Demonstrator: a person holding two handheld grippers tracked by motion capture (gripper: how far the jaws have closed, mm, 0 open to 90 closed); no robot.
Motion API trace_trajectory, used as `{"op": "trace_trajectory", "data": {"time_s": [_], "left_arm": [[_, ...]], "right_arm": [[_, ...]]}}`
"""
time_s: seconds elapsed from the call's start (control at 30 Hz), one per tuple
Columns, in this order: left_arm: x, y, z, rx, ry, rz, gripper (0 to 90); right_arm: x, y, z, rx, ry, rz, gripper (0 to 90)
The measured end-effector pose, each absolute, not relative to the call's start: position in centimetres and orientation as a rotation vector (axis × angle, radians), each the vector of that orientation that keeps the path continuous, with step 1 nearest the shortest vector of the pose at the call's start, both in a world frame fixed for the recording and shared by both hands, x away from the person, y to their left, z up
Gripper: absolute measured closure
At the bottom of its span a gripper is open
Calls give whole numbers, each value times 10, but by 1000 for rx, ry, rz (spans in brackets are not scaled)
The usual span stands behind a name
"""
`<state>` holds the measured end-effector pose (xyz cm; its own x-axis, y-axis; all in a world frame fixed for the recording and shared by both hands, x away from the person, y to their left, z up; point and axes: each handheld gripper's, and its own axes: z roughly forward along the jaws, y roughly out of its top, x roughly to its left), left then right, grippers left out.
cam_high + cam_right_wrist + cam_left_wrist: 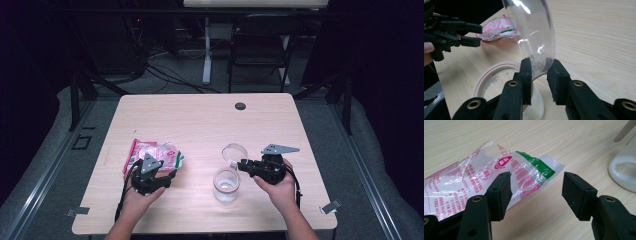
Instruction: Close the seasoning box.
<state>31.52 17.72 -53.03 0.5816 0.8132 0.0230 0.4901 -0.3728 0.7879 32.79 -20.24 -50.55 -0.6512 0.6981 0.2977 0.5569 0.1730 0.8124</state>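
Jar (pixel 226 185) of clear glass stands open at the near middle of the counter (pixel 200 115), a little white powder in its bottom, and most of what could go wrong gathers round it. Just right of it, the right hand-held gripper (pixel 539 72) pinches the edge of the clear lid (pixel 534 32), which is hinged to the jar's rim and tilted up and back; the grip is narrow on smooth, curved material, so the lid could slip free and snap down on the mouth, or a pull could tip the light jar and spill the powder. At the near left, the left hand-held gripper (pixel 536 192) is released, its jaws standing wide with nothing pressed between them, and the corner of the pink-and-green printed plastic packet (pixel 486 177) lies flat on the counter just beyond its left jaw. If the packet has been opened, a careless regrasp on that slick, crinkled film could let it slide away or shed leftover contents on the wood.
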Motion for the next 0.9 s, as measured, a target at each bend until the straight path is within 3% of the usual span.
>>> {"op": "trace_trajectory", "data": {"time_s": [0.43, 0.9], "left_arm": [[310, 165, -524, 2055, 972, 543, 366], [323, 146, -536, 2166, 922, 654, 337]], "right_arm": [[322, -203, -505, 1223, 2267, 1449, 614], [307, -208, -504, 1189, 2223, 1438, 540]]}}
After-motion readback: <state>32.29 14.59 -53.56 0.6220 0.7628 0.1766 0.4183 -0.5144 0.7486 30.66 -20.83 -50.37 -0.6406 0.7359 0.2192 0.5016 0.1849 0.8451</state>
